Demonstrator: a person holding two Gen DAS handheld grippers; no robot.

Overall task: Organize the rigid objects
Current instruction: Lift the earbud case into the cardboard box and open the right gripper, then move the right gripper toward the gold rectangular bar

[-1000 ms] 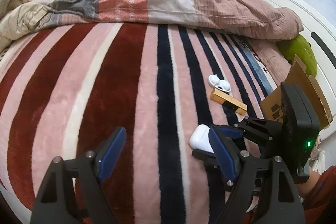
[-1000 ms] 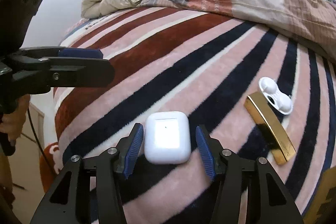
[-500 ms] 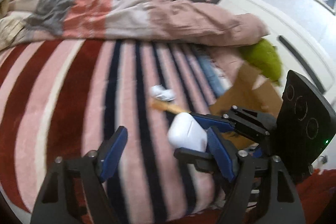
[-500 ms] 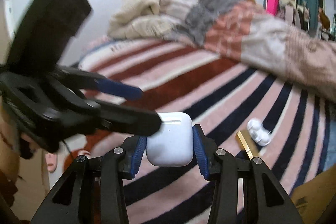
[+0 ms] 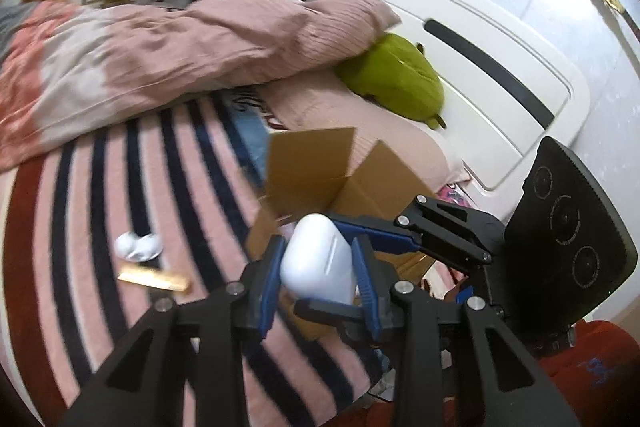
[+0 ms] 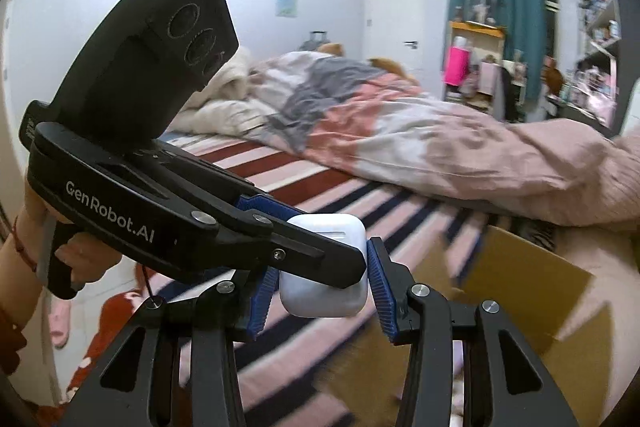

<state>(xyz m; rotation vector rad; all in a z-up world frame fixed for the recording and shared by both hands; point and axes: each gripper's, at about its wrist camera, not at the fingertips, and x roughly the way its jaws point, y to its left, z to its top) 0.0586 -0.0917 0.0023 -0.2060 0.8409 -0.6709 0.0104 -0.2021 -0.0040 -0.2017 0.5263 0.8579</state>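
Observation:
A white earbud case point(image 5: 316, 259) hangs in the air above the striped bed blanket point(image 5: 100, 211), near an open cardboard box point(image 5: 312, 163). My left gripper point(image 5: 318, 267) is shut on the case, blue pads pressing its two sides. My right gripper point(image 6: 320, 283) is shut on the same case point(image 6: 320, 301), gripping it across the other way. In the right wrist view the left gripper's black fingers point(image 6: 320, 259) cross the front and top of the case. A gold bar point(image 5: 154, 279) and a white two-cup lens case point(image 5: 138, 247) lie on the blanket to the left.
The cardboard box point(image 6: 520, 287) stands open on the bed near the white headboard point(image 5: 460, 59). A green plush point(image 5: 396, 79) and a rumpled pink quilt point(image 5: 160, 39) lie behind it. A person's hand point(image 6: 24, 239) holds the left gripper's handle.
The right gripper lifted the earbud case off the blanket. The left gripper's jaws came together on it. Both have risen and swung toward the cardboard box.

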